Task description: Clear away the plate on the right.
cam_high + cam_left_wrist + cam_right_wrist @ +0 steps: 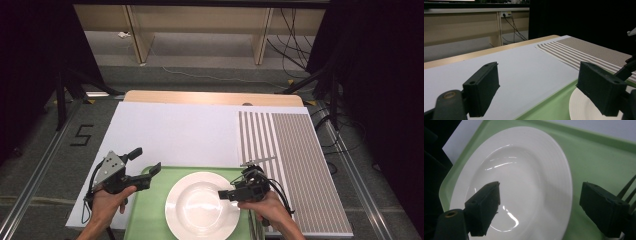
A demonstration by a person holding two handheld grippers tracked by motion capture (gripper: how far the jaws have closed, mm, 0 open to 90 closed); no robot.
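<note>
Resting on a green tray [150, 210], white plate [202, 205], striped mat [292, 160], both tongs open, empty.

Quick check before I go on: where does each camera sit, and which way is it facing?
High view: above the near side, looking forward and down on the table; forearms, hands, left tool and right tool show.
Left gripper view: rides the left tool, looks level across the white sheet to the striped mat; open jaws show.
Right gripper view: rides the right tool, looks down; open jaws show.
All three share the white plate on the green tray.
</note>
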